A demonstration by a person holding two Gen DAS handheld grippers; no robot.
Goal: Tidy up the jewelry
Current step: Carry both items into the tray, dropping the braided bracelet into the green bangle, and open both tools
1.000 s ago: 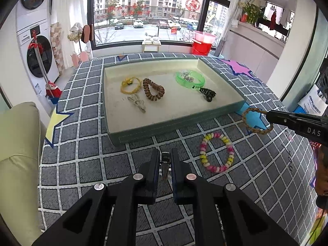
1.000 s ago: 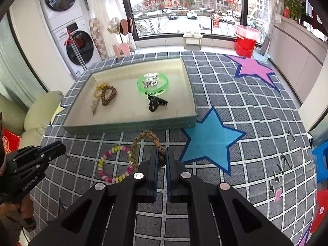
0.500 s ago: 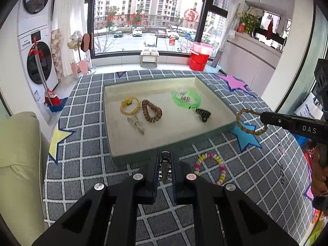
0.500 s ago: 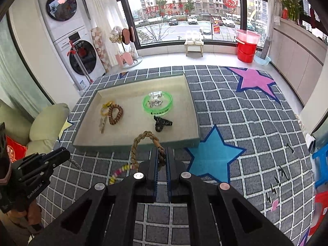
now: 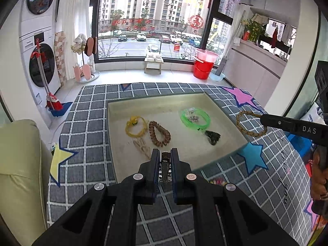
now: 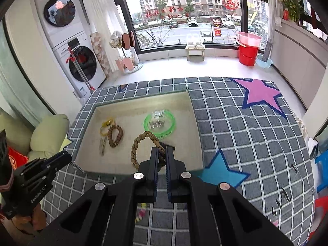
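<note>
My left gripper (image 5: 165, 157) is shut on a small metal hair clip (image 5: 165, 167), held above the near edge of the beige tray (image 5: 223, 112). My right gripper (image 6: 162, 153) is shut on a braided brown bracelet (image 6: 141, 143), held above the tray's (image 6: 194, 110) near side; it also shows in the left wrist view (image 5: 249, 124). In the tray lie a yellow ring (image 5: 136, 126), a brown beaded bracelet (image 5: 160, 134), a green bangle (image 5: 194, 119) with small silver pieces, a black claw clip (image 5: 213, 137) and a pale clip (image 5: 142, 146).
The tray sits on a grey grid rug with stars (image 6: 260, 94). A colourful bead bracelet (image 6: 140, 213) lies on the rug, mostly hidden under my grippers. A cream cushion (image 5: 18, 164) is at the left. A red bucket (image 5: 205, 65) and washing machines (image 6: 82, 61) stand beyond.
Both grippers have risen and moved forward toward the tray, each keeping its item. The bead bracelet on the rug has slipped beneath them in view.
</note>
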